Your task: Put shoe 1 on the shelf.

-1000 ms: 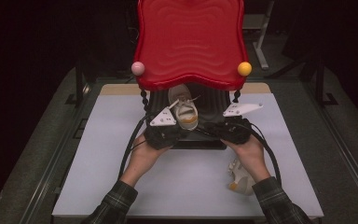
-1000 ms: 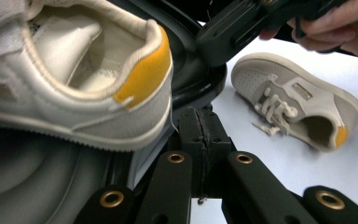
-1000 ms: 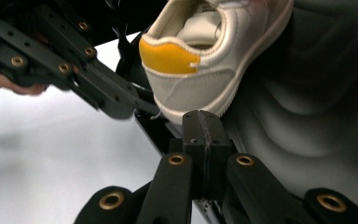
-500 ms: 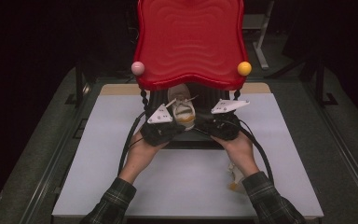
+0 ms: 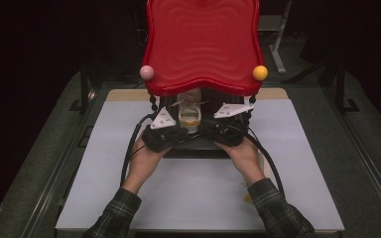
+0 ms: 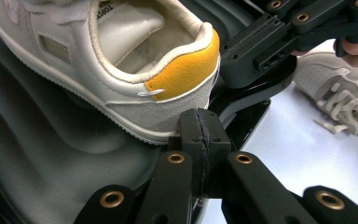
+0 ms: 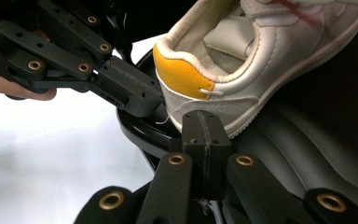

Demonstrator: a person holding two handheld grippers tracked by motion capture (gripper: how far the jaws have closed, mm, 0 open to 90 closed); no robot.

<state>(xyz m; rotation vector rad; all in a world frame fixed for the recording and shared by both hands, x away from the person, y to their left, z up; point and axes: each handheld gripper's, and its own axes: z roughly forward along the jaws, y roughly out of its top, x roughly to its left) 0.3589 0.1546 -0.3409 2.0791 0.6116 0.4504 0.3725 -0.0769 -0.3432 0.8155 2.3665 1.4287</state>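
Both my grippers were closed on nothing. The jaws of my left gripper [image 6: 200,135] met in a thin seam just below the sneaker's [image 6: 135,74] heel, and those of my right gripper [image 7: 204,135] did the same from the other side, each tip right at the sole's back edge; I couldn't tell if either was touching it.

The sneaker sat heel toward me on the black ribbed shelf [image 6: 51,154] beneath the glossy red tray top [image 5: 203,44], between my two grippers in the high view. It looked light and fairly soft: off-white leather-like panels, a grey suede patch low on the heel, a mustard suede tab [image 7: 182,74] at the back and a padded collar that would give under pressure. The rubber sole seemed the stiff part. I judged the heel counter the best hold (one pad inside the collar, one on the tab), since the suede should grip well and the smooth side panels might slip.

Its mate [image 6: 340,100] lay on the pale table [image 5: 297,148], laces loose, near my right hand [image 5: 245,156].
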